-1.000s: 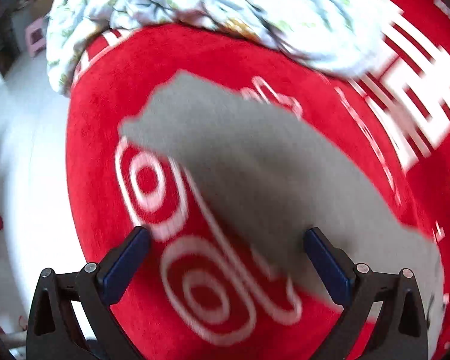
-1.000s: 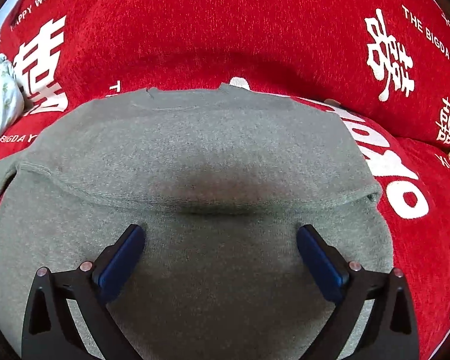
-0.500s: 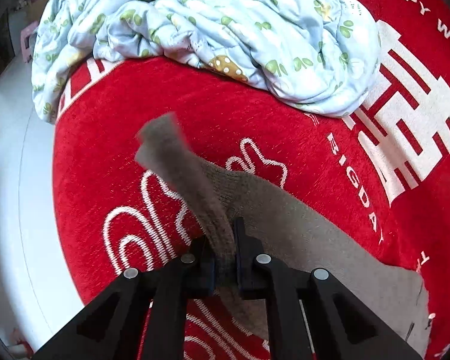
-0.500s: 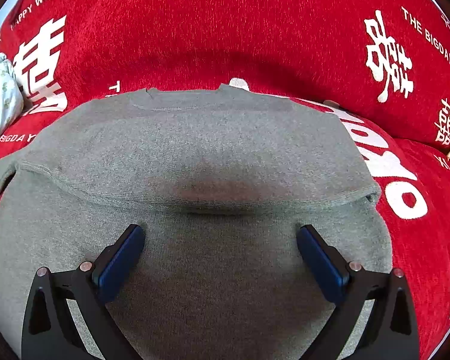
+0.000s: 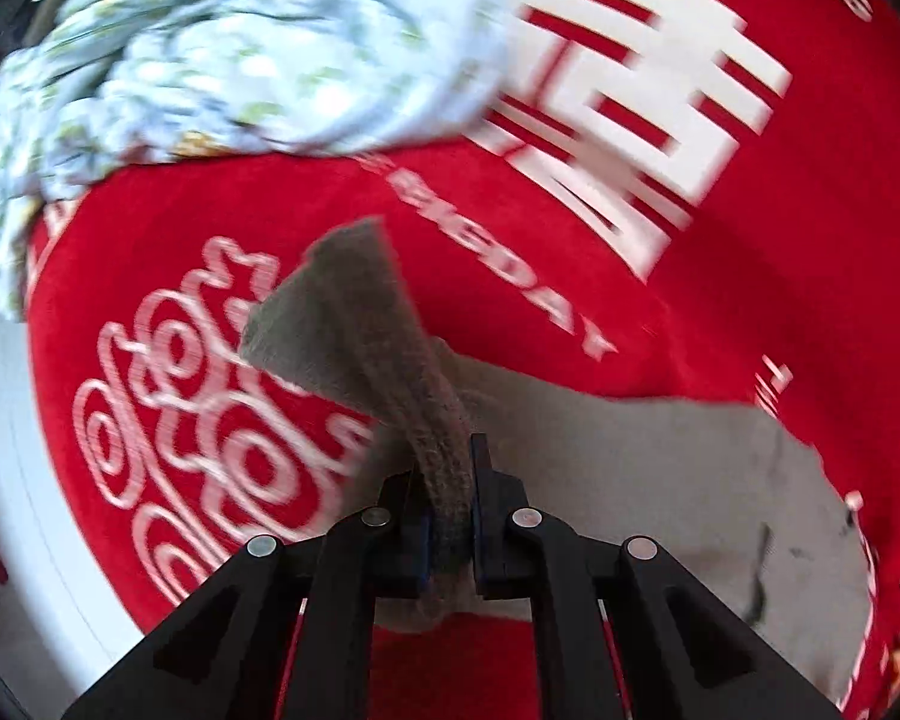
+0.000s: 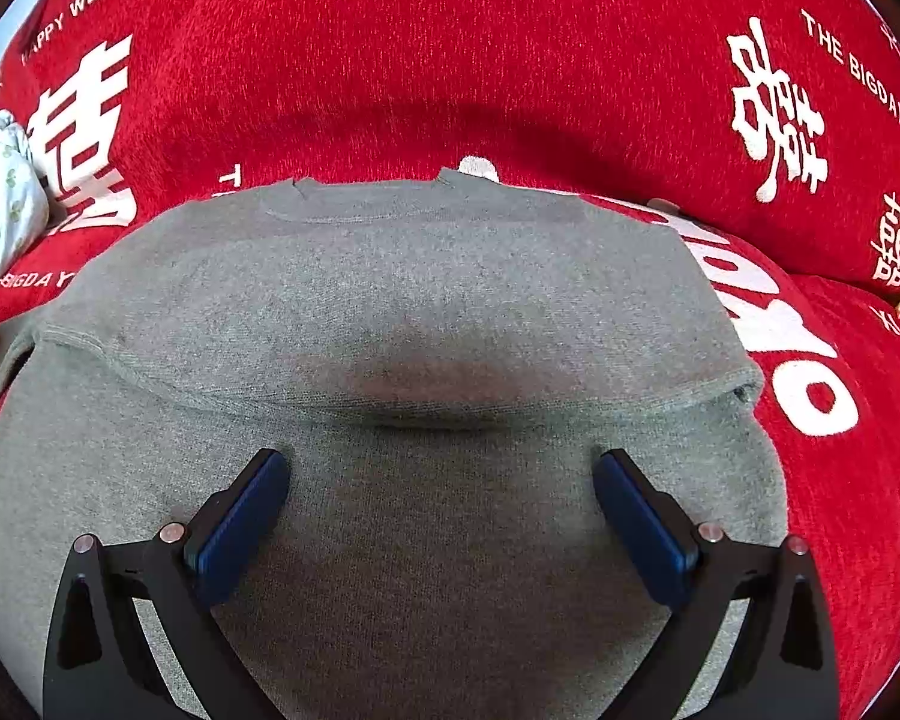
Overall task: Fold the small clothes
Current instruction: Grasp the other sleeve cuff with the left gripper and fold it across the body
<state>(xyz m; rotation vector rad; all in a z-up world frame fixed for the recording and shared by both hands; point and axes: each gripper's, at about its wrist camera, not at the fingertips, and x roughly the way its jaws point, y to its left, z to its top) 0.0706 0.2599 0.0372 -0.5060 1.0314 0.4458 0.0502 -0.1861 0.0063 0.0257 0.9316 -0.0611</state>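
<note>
Grey knitted sweater [image 6: 390, 312] spread flat on the red blanket [image 6: 450, 60], neck edge on the far side from my grippers and a fold line crossing its body from side to side. My left gripper [image 5: 450, 516] is clamped on the sweater's left sleeve [image 5: 354, 324], which rises out of the jaws as a bunched strip with its cuff end standing free above the blanket; the sleeve's long axis runs away from the gripper, and the sweater body lies to that gripper's right. My right gripper [image 6: 441, 516] hovers over the near part of the sweater body with its jaws spread wide and nothing between them. The floral quilt [image 5: 228, 54] is heaped beyond the sleeve, on the side away from the sweater body. I judge the step in hand to be folding the sleeve inward: the held end must travel rightward across the body, so the left gripper is the nearer one, while the right is placed to steady the body, though whether its pads touch the knit I cannot tell
</note>
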